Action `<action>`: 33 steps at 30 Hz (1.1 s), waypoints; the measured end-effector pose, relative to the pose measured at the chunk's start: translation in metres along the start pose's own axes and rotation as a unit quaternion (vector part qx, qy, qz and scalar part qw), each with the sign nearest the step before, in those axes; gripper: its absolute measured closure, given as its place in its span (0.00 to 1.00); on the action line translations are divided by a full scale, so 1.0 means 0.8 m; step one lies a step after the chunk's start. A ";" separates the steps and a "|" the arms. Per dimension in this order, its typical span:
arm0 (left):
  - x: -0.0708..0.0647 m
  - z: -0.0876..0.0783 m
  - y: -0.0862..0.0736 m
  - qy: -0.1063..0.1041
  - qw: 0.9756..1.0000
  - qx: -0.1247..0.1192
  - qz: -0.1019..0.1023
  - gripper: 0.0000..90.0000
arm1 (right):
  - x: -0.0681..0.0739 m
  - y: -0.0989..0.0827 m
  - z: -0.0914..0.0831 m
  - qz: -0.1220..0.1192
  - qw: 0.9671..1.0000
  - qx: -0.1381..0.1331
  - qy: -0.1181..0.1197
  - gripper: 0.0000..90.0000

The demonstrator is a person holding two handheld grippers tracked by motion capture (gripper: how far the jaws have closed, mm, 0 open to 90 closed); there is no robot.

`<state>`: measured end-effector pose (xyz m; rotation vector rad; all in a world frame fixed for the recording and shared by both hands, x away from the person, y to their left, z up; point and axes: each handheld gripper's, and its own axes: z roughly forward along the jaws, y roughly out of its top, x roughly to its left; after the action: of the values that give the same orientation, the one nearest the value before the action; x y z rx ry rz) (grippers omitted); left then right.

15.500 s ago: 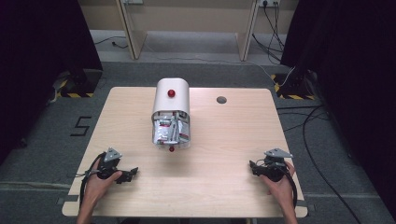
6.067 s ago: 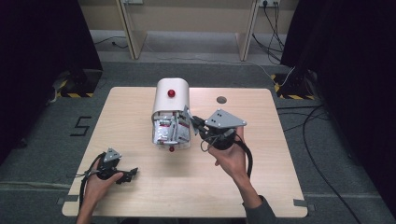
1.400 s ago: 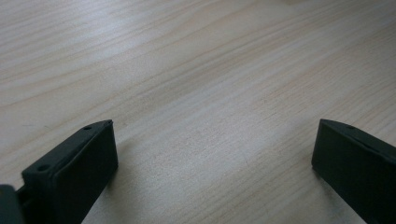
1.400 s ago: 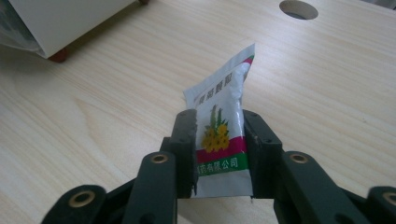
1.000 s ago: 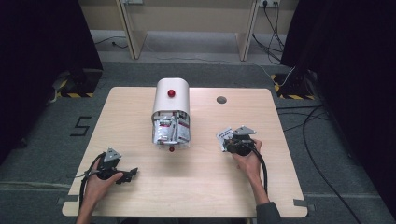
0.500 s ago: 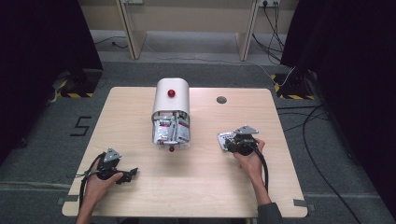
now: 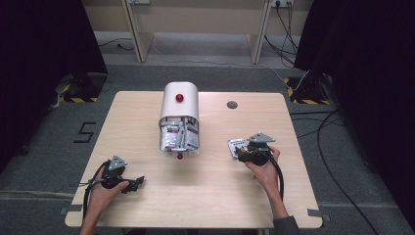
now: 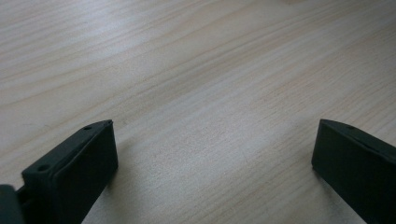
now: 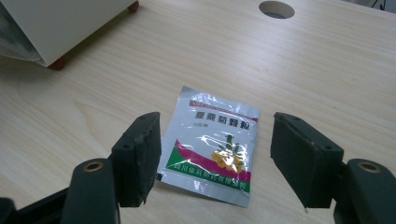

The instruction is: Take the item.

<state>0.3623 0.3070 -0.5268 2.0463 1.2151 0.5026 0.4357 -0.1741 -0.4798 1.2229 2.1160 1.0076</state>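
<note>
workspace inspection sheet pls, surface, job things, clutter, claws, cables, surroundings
surface: pale wooden table, with a round hole near its far edge.
job's things: white dispenser box with a red knob on top, its open front packed with sachets; one silver sachet lies flat on the table.
clutter: nothing seen.
grippers: left claw open, low over bare wood at the near left; right claw open, jaws either side of the flat sachet, not closed on it.
cables: a black cable trails from the right claw; more lie on the floor to the right.
surroundings: grey floor, dark curtains at both sides, yellow-black hazard tape.
</note>
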 end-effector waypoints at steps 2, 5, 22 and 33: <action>0.000 0.000 0.000 0.000 1.000 0.000 0.000 0.00 | 0.001 -0.001 -0.004 0.000 1.000 -0.001 0.002 0.37; 0.000 0.000 0.000 0.000 1.000 0.000 0.000 0.00 | 0.002 -0.004 -0.010 -0.001 1.000 -0.002 0.004 0.36; 0.000 -0.001 -0.001 -0.001 1.000 -0.001 -0.001 0.00 | -0.003 -0.024 -0.039 0.012 1.000 -0.007 0.004 0.34; 0.000 -0.001 -0.001 -0.001 1.000 -0.001 -0.001 0.00 | -0.002 -0.035 -0.050 0.009 1.000 -0.005 0.005 0.32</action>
<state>0.3616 0.3074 -0.5269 2.0443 1.2155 0.5013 0.3934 -0.1983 -0.4780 1.2363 2.1094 1.0335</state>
